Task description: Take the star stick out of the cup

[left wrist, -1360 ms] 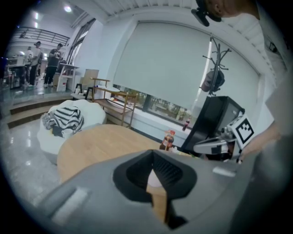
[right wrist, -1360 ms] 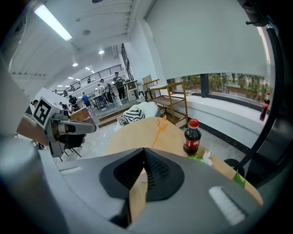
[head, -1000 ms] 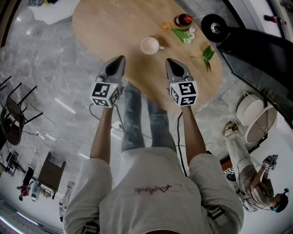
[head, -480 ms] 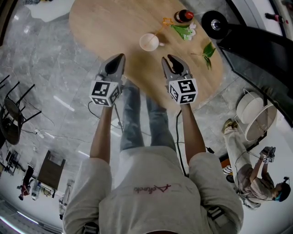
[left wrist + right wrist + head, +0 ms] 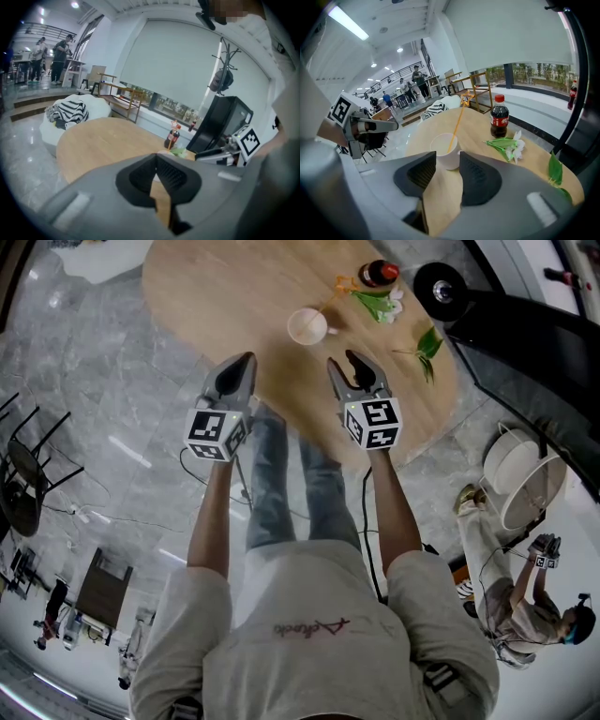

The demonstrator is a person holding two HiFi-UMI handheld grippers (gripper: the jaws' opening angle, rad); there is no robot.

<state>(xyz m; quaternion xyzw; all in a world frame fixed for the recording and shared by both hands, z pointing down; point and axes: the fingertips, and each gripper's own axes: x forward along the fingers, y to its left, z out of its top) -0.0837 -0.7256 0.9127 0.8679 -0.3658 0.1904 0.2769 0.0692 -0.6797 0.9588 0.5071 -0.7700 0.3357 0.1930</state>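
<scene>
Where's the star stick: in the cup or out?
In. The star stick stands tilted in the white cup, lower end inside, star above the rim.

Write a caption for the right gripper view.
Right gripper, jaws just opened and empty, faces the cup with star stick.

Matt wooden table (image 5: 216, 296); glossy stone floor (image 5: 98, 395); smooth white cup (image 5: 307, 326).

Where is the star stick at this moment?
In the head view the star stick stands slanted in the white cup on the wooden table, near the top centre; its star end leans right toward the cola bottle.
</scene>
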